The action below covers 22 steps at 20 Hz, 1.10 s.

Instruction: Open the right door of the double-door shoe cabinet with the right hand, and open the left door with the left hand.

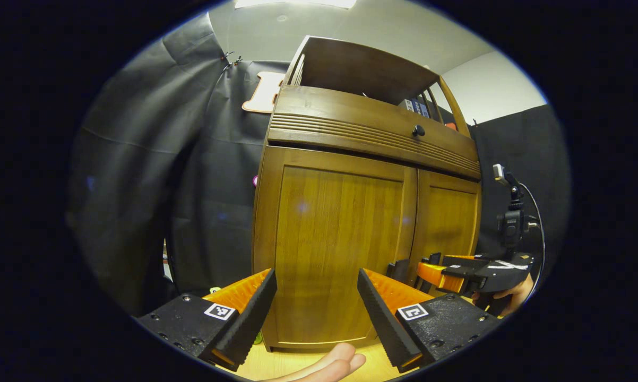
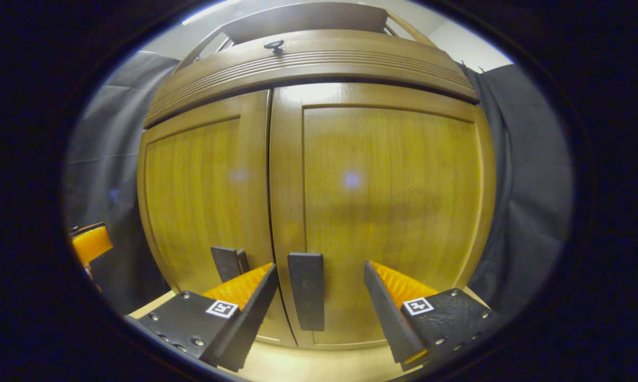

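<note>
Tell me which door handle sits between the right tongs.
The right door's handle: it stands in the gap of the open right tongs, untouched. The left door's handle lies outside them, beyond the door seam.

The left door's handle (image 2: 229, 262) is partly hidden behind the right hand-held gripper (image 2: 319, 297)

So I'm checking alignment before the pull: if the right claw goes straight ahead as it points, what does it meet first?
Probably the dark upright handle on the brown wooden right door, standing between the open right claw; depth unclear.
</note>
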Available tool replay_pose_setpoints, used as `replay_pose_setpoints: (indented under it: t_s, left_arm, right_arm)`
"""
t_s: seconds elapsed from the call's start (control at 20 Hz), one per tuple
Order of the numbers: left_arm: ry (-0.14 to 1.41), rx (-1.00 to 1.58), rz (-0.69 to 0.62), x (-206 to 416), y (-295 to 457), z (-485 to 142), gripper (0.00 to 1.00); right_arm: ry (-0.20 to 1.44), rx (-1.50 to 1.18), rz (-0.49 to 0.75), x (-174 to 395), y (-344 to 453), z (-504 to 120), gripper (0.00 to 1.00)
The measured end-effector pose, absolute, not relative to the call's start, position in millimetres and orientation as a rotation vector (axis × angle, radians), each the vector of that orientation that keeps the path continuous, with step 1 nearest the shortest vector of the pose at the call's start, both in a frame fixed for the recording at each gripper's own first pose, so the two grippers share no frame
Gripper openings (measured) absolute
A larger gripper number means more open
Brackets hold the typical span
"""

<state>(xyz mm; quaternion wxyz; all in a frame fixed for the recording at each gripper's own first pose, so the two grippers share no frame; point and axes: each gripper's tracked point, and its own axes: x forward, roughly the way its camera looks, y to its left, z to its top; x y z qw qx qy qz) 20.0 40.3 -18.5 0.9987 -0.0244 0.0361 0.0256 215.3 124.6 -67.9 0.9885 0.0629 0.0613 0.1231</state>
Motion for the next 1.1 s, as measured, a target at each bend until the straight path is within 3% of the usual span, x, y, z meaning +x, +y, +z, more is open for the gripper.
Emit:
replay_pose_setpoints:
  t_s: [0.05, 0.15, 0.25, 0.45, 0.5, 0.75, 0.8, 0.85, 0.9, 1.1]
  left_arm:
    - [0.073, -0.05, 0.052, 20, 40, -19, 0.92]
    - [0.078, -0.053, 0.047, 20, 37, -20, 0.92]
    - [0.08, -0.056, 0.043, 20, 35, -20, 0.95]
    - [0.078, -0.045, 0.037, 20, 32, -19, 0.92]
    - [0.079, -0.041, 0.038, 20, 31, -19, 0.95]
    - [0.086, -0.019, 0.047, 22, 28, -23, 0.95]
    - [0.088, -0.018, 0.048, 21, 27, -24, 0.92]
    - [0.091, -0.016, 0.048, 22, 26, -25, 0.95]
    - [0.089, -0.013, 0.047, 23, 25, -25, 0.92]
    - [0.088, -0.005, 0.045, 21, 22, -25, 0.95]
  right_arm:
    - [0.126, 0.141, 0.304, 210, 135, -69, 0.74]
    - [0.133, 0.142, 0.299, 213, 137, -79, 0.29]
    - [0.148, 0.135, 0.328, 205, 134, -75, 0.24]
    - [0.166, 0.156, 0.396, 172, 119, -74, 0.23]
    - [0.17, 0.157, 0.405, 164, 115, -74, 0.23]
    - [0.185, 0.135, 0.403, 137, 96, -74, 0.23]
    - [0.186, 0.138, 0.405, 132, 93, -75, 0.23]
    - [0.188, 0.141, 0.409, 129, 90, -75, 0.23]
    - [0.186, 0.138, 0.413, 125, 87, -76, 0.23]
    - [0.183, 0.15, 0.423, 112, 78, -74, 0.23]
